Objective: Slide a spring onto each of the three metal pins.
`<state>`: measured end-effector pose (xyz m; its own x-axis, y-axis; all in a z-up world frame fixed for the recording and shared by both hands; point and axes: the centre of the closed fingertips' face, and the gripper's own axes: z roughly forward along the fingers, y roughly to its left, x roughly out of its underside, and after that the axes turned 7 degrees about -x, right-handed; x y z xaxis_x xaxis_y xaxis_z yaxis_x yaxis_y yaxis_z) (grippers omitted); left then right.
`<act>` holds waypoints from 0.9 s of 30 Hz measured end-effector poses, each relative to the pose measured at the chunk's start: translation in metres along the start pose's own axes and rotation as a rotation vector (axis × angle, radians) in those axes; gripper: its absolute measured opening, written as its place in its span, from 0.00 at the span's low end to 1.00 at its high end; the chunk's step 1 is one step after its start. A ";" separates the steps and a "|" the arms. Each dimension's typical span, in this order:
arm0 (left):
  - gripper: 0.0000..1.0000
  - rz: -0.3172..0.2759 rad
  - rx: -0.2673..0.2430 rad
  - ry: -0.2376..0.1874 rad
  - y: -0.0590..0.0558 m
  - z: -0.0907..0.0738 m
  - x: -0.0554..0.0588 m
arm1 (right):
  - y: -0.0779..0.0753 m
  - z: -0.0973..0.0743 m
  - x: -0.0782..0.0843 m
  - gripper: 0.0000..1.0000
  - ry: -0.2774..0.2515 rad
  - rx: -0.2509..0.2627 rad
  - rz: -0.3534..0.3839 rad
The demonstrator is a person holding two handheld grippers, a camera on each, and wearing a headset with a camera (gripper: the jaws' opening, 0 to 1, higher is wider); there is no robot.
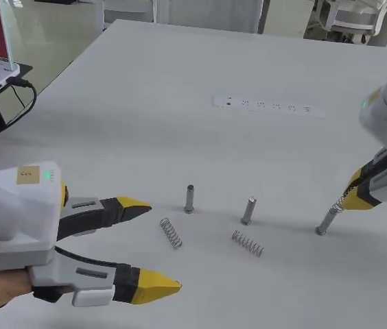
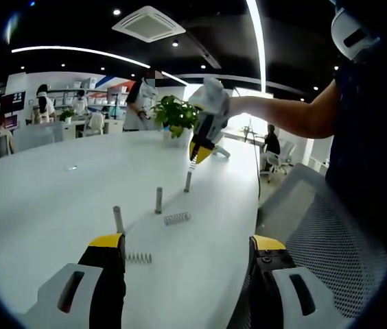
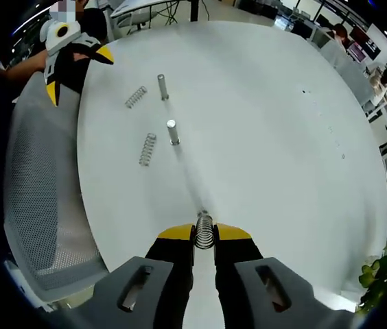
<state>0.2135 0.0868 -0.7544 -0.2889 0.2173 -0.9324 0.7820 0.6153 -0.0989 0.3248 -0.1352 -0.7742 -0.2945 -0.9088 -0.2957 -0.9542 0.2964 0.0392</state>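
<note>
On the large white table [image 1: 180, 103], the left gripper [image 1: 165, 247] hovers with its yellow-tipped jaws wide apart and holds nothing. The right gripper [image 1: 353, 195] has its jaws closed on a small steel coil spring [image 3: 205, 236], whose far end meets the top of the right grey metal pin [image 1: 327, 221]. A flat white power strip [image 1: 269, 105] lies farther back. The left pin [image 1: 189, 199] and the middle pin [image 1: 248, 210] stand upright and bare. A loose spring [image 1: 171, 233] lies near the left pin, another loose spring [image 1: 248, 242] near the middle pin.
</note>
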 end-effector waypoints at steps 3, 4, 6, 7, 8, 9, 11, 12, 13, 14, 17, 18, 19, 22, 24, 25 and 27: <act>0.69 -0.001 -0.001 0.002 0.000 0.000 0.000 | -0.001 0.002 0.000 0.08 0.005 -0.003 -0.002; 0.69 -0.002 -0.002 0.001 0.000 0.000 0.000 | -0.001 0.003 0.000 0.08 0.005 -0.008 0.000; 0.69 -0.002 -0.004 0.001 0.001 0.000 0.000 | -0.002 0.004 0.000 0.08 0.007 -0.013 0.004; 0.69 -0.003 -0.005 0.002 0.001 0.000 0.001 | -0.002 0.005 0.001 0.08 0.011 -0.015 0.003; 0.69 -0.003 -0.006 0.002 0.002 -0.001 0.001 | -0.002 0.005 0.001 0.08 0.013 -0.015 0.000; 0.69 -0.004 -0.007 0.002 0.002 -0.001 0.001 | -0.002 0.006 0.001 0.08 0.013 -0.017 0.001; 0.69 -0.005 -0.009 0.002 0.003 -0.001 0.001 | -0.004 0.007 0.002 0.08 0.022 -0.016 -0.001; 0.69 -0.006 -0.009 0.001 0.003 -0.001 0.001 | -0.005 0.008 0.003 0.08 0.028 -0.012 -0.005; 0.69 -0.007 -0.010 0.001 0.003 -0.001 0.001 | -0.005 0.009 0.003 0.08 0.031 -0.014 -0.004; 0.68 -0.007 -0.010 0.002 0.003 -0.001 0.001 | -0.005 0.009 0.003 0.08 0.031 -0.016 -0.002; 0.68 -0.008 -0.011 0.002 0.004 -0.001 0.001 | -0.006 0.014 0.004 0.08 0.033 -0.023 0.001; 0.68 -0.008 -0.012 0.002 0.004 -0.001 0.001 | -0.007 0.015 0.005 0.08 0.036 -0.024 0.003; 0.68 -0.008 -0.012 0.001 0.004 -0.001 0.000 | -0.007 0.017 0.005 0.08 0.037 -0.025 0.002; 0.68 -0.008 -0.013 0.001 0.005 -0.001 0.000 | -0.007 0.023 0.006 0.08 0.040 -0.031 0.007; 0.68 -0.006 -0.013 0.001 0.005 0.000 0.000 | -0.008 0.027 0.007 0.08 0.044 -0.030 0.003; 0.68 -0.006 -0.013 0.001 0.005 0.000 0.000 | -0.008 0.028 0.008 0.08 0.045 -0.031 0.005; 0.68 -0.006 -0.013 0.001 0.005 0.001 -0.001 | -0.008 0.031 0.009 0.08 0.046 -0.036 0.010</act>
<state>0.2180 0.0891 -0.7542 -0.2942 0.2144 -0.9314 0.7731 0.6263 -0.1000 0.3311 -0.1361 -0.8068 -0.3051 -0.9187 -0.2506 -0.9523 0.2954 0.0767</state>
